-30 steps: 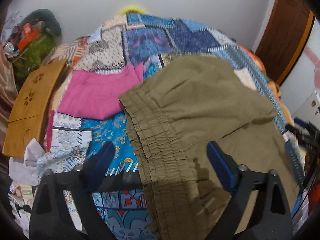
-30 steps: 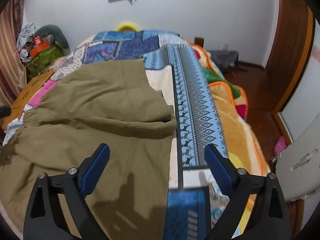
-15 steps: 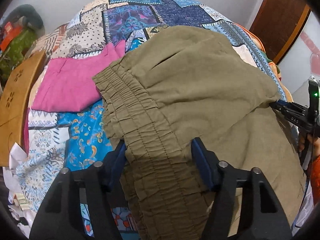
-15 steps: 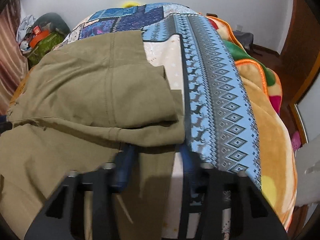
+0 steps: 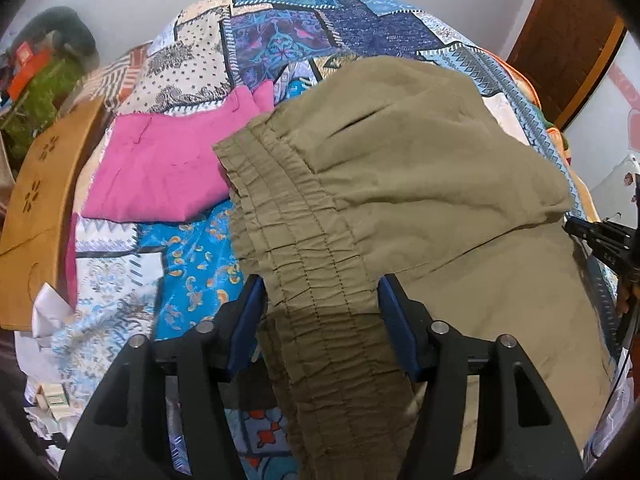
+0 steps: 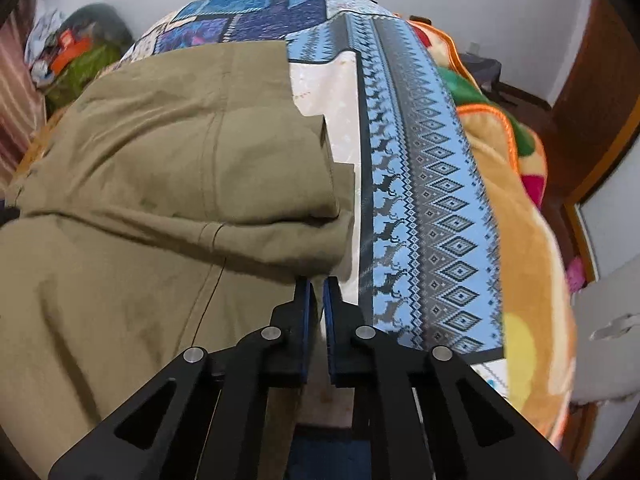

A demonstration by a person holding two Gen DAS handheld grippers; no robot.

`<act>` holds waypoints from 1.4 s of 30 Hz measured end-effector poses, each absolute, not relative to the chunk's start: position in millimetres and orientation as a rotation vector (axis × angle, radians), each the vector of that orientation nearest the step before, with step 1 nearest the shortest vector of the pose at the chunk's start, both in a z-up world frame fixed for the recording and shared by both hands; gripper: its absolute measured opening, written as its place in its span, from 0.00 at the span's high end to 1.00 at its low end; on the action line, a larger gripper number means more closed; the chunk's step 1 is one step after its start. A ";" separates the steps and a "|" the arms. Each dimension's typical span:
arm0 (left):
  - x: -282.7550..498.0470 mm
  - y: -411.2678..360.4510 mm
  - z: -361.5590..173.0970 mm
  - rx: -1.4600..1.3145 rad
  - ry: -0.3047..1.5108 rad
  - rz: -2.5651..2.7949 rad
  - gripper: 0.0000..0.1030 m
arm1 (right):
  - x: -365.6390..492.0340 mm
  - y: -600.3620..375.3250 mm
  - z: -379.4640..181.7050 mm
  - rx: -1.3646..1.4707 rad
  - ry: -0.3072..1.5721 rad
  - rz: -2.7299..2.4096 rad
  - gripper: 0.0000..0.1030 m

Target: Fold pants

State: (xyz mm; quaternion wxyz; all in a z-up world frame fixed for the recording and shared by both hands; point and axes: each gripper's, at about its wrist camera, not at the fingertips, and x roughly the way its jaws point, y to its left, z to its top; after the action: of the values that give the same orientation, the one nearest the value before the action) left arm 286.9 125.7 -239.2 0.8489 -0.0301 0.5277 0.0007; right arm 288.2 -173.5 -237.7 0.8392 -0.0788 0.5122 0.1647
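1. A pair of olive-green pants [image 5: 420,184] lies across a bed covered by a patchwork quilt [image 5: 280,36]. They sit near the front edge of the bed, beside a folded pink garment [image 5: 160,168] that touches their waistband corner.

2. The pants are already partly folded: one layer lies doubled over another, with a soft fold ridge running across the cloth in both views. The upper layer's edge stops short of the lower layer's edge, so the halves are not squared up.

3. The left gripper [image 5: 320,308] points steeply down at the gathered elastic waistband [image 5: 296,240]. Its blue pads sit on either side of the bunched band and appear to pinch it, so this end reads as grasped.

4. The right gripper [image 6: 319,286] is clenched almost completely. Its tips meet at the lower corner of the fold, on the hem side, next to the blue reindeer-patterned border [image 6: 420,184]. It seems to nip a thin edge of the pants there, though the cloth between the pads is hard to see.

5. Judged from this, both ends are gripped for another fold. Still to do: carry the held edge over, flatten, and align the layers.
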 end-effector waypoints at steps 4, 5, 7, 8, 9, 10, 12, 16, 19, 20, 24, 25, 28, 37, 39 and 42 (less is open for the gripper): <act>286.9 124.5 -220.0 -0.021 1.075 0.019 0.38 | 273.0 -177.3 -212.1 -0.175 1.037 0.397 0.72; 289.2 125.4 -216.9 -0.031 1.070 0.012 0.36 | 271.9 -179.2 -206.3 -0.171 1.017 0.400 0.63; 295.0 126.4 -215.2 -0.044 1.072 0.009 0.32 | 269.5 -181.8 -193.6 -0.155 0.959 0.408 0.61; 298.9 127.0 -216.5 -0.051 1.080 0.010 0.29 | 271.3 -183.0 -189.4 -0.143 0.940 0.414 0.61; 302.7 127.6 -219.3 -0.057 1.092 0.009 0.26 | 275.5 -183.0 -186.5 -0.133 0.933 0.416 0.61; 306.1 128.0 -223.0 -0.065 1.105 0.010 0.26 | 279.8 -182.6 -185.2 -0.121 0.928 0.416 0.61; 313.5 129.0 -233.5 -0.088 1.139 0.009 0.25 | 293.5 -183.1 -189.6 -0.109 0.924 0.407 0.61; 322.2 131.0 -253.8 -0.149 1.188 -0.014 0.25 | 319.4 -174.0 -208.2 -0.085 0.974 0.392 0.61; 323.7 129.9 -257.2 -0.157 1.167 -0.016 0.25 | 332.7 -172.3 -228.8 -0.024 1.026 0.412 0.61; 323.5 128.6 -257.2 -0.148 1.160 -0.017 0.29 | 335.9 -172.0 -235.8 0.009 1.041 0.429 0.61; 320.4 117.0 -252.5 -0.017 1.110 0.016 0.50 | 333.9 -165.3 -246.7 -0.022 1.030 0.427 0.80; 318.9 115.0 -250.9 0.013 1.095 0.033 0.53 | 330.8 -164.1 -245.2 -0.038 1.020 0.429 0.82; 317.0 119.8 -249.5 0.039 1.072 0.089 0.56 | 326.4 -160.2 -245.2 -0.114 1.006 0.404 0.89; 315.3 127.5 -253.5 0.052 1.085 0.122 0.39 | 323.9 -148.9 -248.4 -0.248 1.017 0.341 0.91; 311.7 134.5 -245.7 0.007 1.105 0.094 0.33 | 325.5 -148.2 -245.8 -0.249 1.040 0.339 0.90; 304.4 141.6 -229.2 0.001 1.079 0.098 0.33 | 323.8 -151.8 -235.9 -0.263 1.074 0.355 0.85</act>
State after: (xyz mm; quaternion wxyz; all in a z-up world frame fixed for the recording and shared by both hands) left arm 304.4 141.6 -229.2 0.8569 0.0006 0.5133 0.0465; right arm 323.8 -151.8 -235.9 0.8363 -0.1241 0.5071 0.1675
